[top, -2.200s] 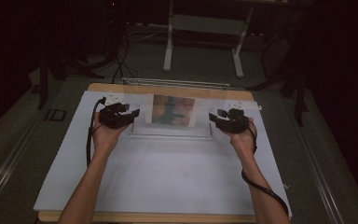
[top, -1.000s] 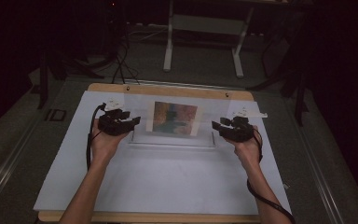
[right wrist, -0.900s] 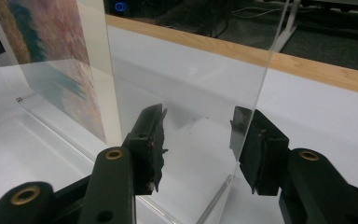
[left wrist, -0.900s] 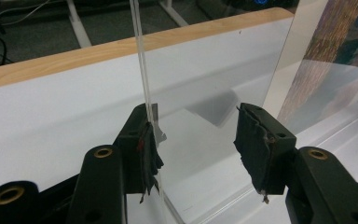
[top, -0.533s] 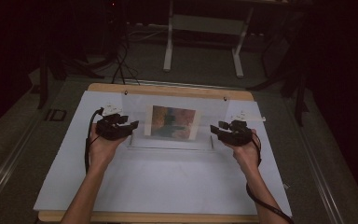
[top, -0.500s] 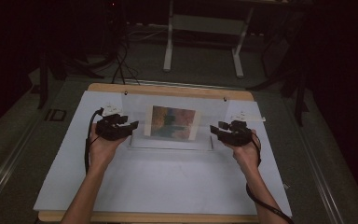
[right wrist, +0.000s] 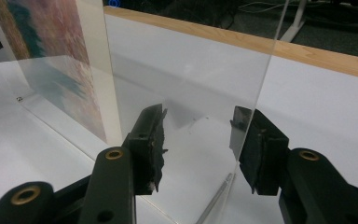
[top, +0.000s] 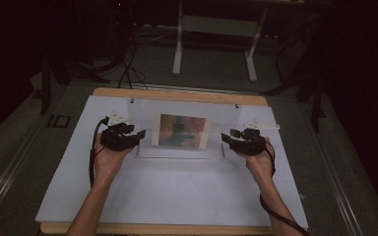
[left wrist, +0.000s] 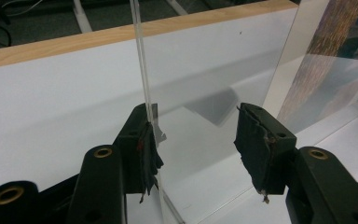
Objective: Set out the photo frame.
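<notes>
Upright clear stand [top: 179, 129] between hands

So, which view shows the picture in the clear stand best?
The high view: the whole picture faces the camera inside the clear stand. The left gripper view shows a slanted strip of it, and the right gripper view a steep, cropped part.

The room is dark. A white stand [top: 215, 37] sits on the grey floor [top: 202, 73] at 12 o'clock. Cables [top: 128, 64] trail at 11 o'clock.
</notes>
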Available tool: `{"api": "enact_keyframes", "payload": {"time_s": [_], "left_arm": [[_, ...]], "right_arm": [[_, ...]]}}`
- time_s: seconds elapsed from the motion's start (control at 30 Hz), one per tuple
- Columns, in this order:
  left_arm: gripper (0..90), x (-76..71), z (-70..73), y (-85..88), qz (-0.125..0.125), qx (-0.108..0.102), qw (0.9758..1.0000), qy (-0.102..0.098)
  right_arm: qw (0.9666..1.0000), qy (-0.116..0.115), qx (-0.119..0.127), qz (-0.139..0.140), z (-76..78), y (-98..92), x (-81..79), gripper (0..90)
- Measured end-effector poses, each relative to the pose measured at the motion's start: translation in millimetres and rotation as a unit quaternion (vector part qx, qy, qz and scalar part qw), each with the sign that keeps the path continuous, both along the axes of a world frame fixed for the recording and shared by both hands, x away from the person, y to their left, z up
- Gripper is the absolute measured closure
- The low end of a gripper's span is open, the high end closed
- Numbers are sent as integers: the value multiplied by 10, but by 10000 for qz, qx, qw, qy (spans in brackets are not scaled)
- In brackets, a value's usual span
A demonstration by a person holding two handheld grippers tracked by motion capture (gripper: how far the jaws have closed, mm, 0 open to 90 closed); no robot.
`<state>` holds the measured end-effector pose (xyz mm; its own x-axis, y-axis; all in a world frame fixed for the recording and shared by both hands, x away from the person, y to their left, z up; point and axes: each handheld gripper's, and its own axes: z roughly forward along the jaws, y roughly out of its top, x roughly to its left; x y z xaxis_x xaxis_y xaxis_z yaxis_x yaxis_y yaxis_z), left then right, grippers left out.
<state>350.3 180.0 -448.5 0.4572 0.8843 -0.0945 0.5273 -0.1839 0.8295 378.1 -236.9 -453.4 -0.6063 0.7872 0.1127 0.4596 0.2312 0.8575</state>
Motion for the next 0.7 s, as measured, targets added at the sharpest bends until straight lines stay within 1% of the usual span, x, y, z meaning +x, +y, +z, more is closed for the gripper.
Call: {"api": "enact_keyframes", "payload": {"time_s": [0.17,0.7], "left_arm": [[487,-11,-17,13,-41,-20,10000,-5],[487,10,-37,52,-143,-76,9999,-14]], "right_arm": [[10000,-37,-9,8,-14,1,-23,534],[10000,-47,-1,-2,-32,7,-65,541]]}}
